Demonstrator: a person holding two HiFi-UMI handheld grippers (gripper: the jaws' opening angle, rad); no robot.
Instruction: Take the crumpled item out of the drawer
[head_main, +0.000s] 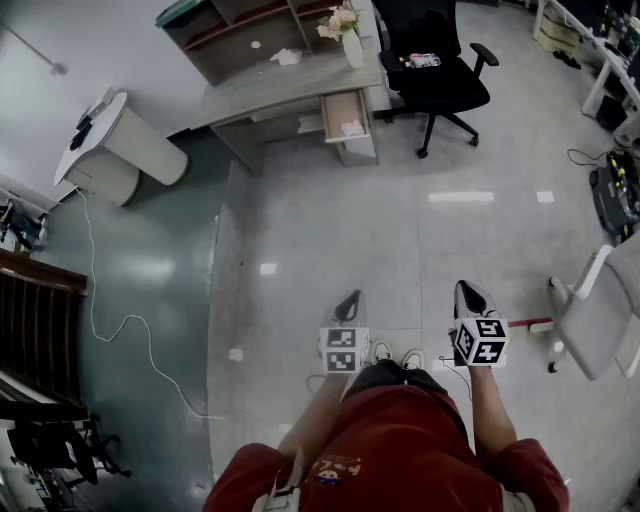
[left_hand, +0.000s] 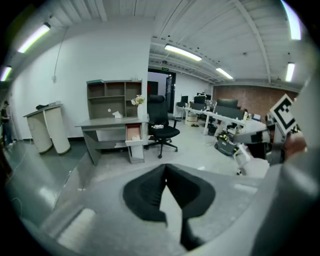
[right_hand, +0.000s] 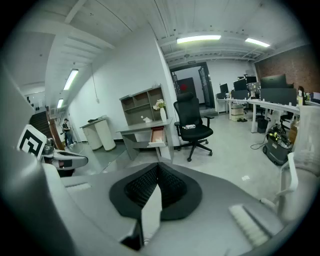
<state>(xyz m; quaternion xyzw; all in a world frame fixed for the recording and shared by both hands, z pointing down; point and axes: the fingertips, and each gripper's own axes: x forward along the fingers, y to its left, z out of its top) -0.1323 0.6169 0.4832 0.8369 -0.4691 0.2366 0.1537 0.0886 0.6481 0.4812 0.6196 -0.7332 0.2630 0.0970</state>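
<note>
**Desk:** The fingers (left_hand: 150, 192) of the left gripper (head_main: 348, 297), how do they stand?

**Photographer:** Closed tip to tip, with nothing held. The right gripper (head_main: 470, 292) is the same: its dark pads (right_hand: 172, 187) meet at the front and grip nothing. Both are held low in front of the person in the red top (head_main: 400, 450), side by side and angled down over the pale floor (head_main: 330, 230).

**Desk:** And the crumpled item?

**Photographer:** The crumpled item (head_main: 352, 127) is white and lies inside the open drawer (head_main: 330, 115), well apart from both grippers. The drawer is pulled out from the right end of a grey desk (head_main: 280, 85) across the room. A black office chair (head_main: 435, 75) stands just beside that end. A vase of flowers (head_main: 345, 25) sits on the desktop above the drawer, and a second white scrap (head_main: 287, 57) lies farther left on the desk.
</note>
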